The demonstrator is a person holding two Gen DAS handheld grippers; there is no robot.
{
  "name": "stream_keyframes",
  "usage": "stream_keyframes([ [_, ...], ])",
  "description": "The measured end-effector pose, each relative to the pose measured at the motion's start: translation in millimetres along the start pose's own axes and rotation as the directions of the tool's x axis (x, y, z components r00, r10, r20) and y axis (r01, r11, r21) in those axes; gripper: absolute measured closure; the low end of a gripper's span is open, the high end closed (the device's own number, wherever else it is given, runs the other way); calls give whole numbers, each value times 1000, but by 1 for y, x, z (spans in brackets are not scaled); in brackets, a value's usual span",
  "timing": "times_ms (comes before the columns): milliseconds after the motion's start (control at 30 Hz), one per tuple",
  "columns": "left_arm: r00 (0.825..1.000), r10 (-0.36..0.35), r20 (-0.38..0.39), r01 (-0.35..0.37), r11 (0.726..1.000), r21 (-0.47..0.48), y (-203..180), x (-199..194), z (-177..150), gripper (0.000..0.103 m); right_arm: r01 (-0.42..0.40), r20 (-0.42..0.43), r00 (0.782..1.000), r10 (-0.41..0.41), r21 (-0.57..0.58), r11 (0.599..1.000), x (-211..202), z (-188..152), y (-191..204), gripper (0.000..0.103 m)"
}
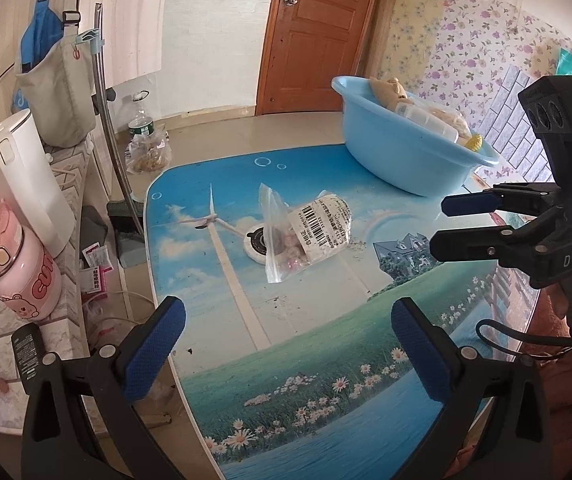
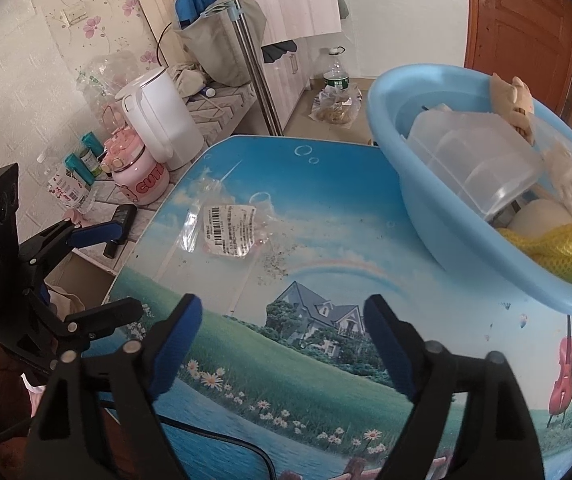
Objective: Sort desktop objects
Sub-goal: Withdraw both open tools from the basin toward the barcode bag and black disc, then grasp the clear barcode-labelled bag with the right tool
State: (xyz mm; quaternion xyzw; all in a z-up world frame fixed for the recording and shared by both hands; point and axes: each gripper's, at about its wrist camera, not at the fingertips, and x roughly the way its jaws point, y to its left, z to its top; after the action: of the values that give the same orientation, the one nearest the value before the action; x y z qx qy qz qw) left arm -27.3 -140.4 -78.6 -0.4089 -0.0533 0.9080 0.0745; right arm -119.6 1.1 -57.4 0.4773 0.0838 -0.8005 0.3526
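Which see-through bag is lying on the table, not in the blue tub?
The zip bag with the barcode label, lying on the table on a round white disc. The other clear bag sits inside the blue tub.

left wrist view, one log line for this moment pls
left gripper: open, empty | right gripper: open, empty | plastic bag: on table | blue basin: filled

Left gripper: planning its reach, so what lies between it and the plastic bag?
Nothing: in the left wrist view only bare printed tabletop separates the open left gripper from the plastic bag.
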Motion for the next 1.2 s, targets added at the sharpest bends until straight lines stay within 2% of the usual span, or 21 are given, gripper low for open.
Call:
stream_keyframes([
  [200, 1000, 6, -1, -6, 1000, 0, 2, -1, -1, 0, -1, 4, 1000, 1, 8, 1000, 2, 1, 0, 7],
  [667, 999, 37, 4, -37, 999, 4, 9, 1, -3, 0, -1, 12, 1000, 1, 9, 1000, 13, 10, 11, 6],
  [767, 999, 54, 2, -54, 999, 4, 12, 2, -3, 0, -10, 17, 1000, 10, 16, 1000, 14, 15, 13, 0],
  [1000, 998, 54, -10, -54, 999, 6, 15, 9, -2, 0, -39, 15, 999, 38, 38, 999, 25, 25, 17, 0],
  [1200, 998, 51, -23, -51, 999, 4, 16, 17, 0, 0, -30, -2, 1000, 30, -13, 999, 47, 34, 35, 0],
])
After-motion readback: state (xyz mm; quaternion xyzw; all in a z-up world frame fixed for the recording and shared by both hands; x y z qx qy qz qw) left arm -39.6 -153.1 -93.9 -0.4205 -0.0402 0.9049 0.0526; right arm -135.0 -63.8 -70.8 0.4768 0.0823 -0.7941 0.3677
